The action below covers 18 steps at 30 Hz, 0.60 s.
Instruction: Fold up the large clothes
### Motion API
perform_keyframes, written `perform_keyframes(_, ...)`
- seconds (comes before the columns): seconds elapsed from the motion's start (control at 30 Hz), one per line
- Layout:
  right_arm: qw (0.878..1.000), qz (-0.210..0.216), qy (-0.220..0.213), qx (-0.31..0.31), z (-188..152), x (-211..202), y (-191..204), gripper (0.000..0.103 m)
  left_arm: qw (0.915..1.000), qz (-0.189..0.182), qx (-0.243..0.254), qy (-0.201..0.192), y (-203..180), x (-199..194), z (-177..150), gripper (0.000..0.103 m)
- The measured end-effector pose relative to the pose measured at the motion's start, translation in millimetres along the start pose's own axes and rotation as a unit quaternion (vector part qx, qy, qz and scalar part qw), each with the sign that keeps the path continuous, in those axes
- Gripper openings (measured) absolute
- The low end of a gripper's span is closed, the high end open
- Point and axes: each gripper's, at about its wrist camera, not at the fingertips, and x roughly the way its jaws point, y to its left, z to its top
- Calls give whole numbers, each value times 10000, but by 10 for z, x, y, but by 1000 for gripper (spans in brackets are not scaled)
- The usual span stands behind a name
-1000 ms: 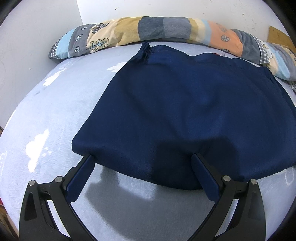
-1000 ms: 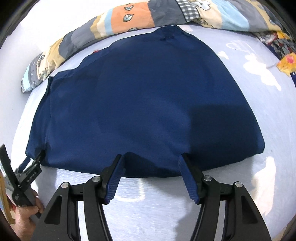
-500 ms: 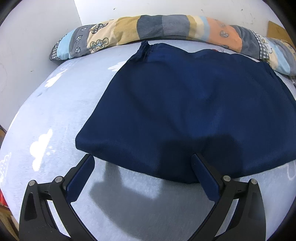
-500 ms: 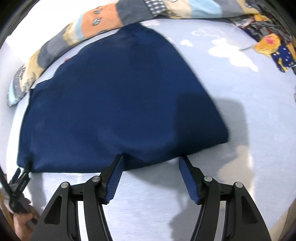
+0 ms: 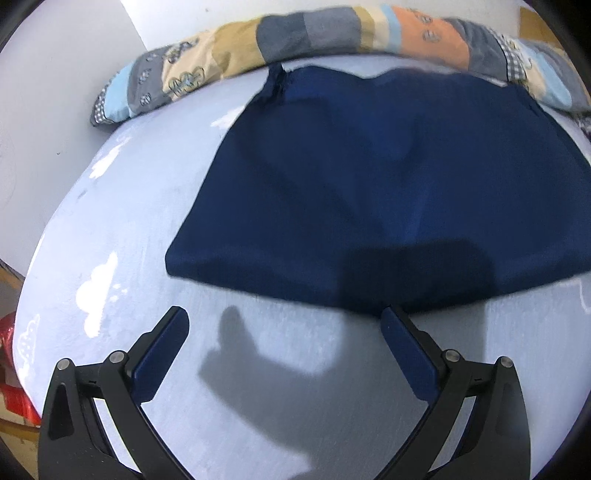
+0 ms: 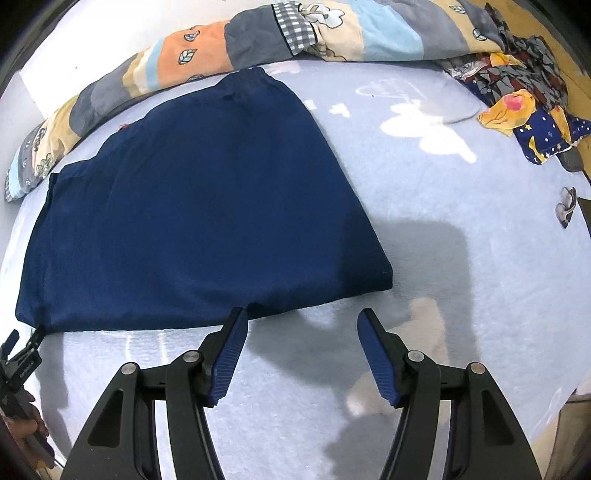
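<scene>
A dark blue garment (image 5: 388, 177) (image 6: 192, 221) lies flat and folded on the pale blue bed sheet (image 5: 110, 229) (image 6: 461, 240). My left gripper (image 5: 284, 317) hangs open just in front of the garment's near edge, with nothing between its fingers. My right gripper (image 6: 301, 314) is open too, near the garment's front right corner; its left fingertip (image 6: 238, 317) is at the hem, its right one over bare sheet. At the lower left of the right wrist view the left gripper (image 6: 22, 358) shows small, by the garment's left corner, held by a hand (image 6: 26, 428).
A rolled patchwork quilt (image 5: 314, 33) (image 6: 258, 40) lies along the far side of the bed against the white wall (image 5: 55, 74). A heap of colourful clothes (image 6: 524, 96) sits at the far right. Something red (image 5: 7, 332) lies beyond the bed's left edge.
Both grippers have drawn back from the garment's near edge, which now lies farther from the fingertips. The right gripper has also shifted toward the garment's right corner. Both stay open.
</scene>
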Motion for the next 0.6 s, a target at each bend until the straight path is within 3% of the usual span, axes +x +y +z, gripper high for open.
perform_keyframes(0.1, 9975, 598, 34, 381, 10, -30, -92, 64, 9997, -97, -88, 221, 78, 15, -25, 103)
perform_keyframes(0.17, 9875, 1295, 71, 893, -8, -44, -223, 64, 9987, -202, -394, 260, 230, -14, -35, 103)
perform_keyframes(0.27, 9569, 2272, 77, 1809, -65, -37, -492, 66, 9914, -607, -1096, 371, 486, -26, -48, 103)
perform_keyframes(0.37, 9293, 2813, 50, 2392, -104, 12, -694, 65, 9728, -1232, -1833, 706, 681, 50, -86, 103)
perform_keyframes(0.43, 9143, 3071, 37, 2641, -109, 53, -767, 63, 9520, -1766, -2339, 883, 783, 111, -119, 103)
perform_keyframes(0.5, 9059, 3191, 24, 2784, -117, 90, -789, 58, 9385, -2091, -2607, 864, 832, 119, -128, 103)
perform_keyframes(0.6, 9031, 3140, 135, 2927, -126, 179, -763, 54, 9213, -2541, -2839, 783, 830, 141, -112, 103)
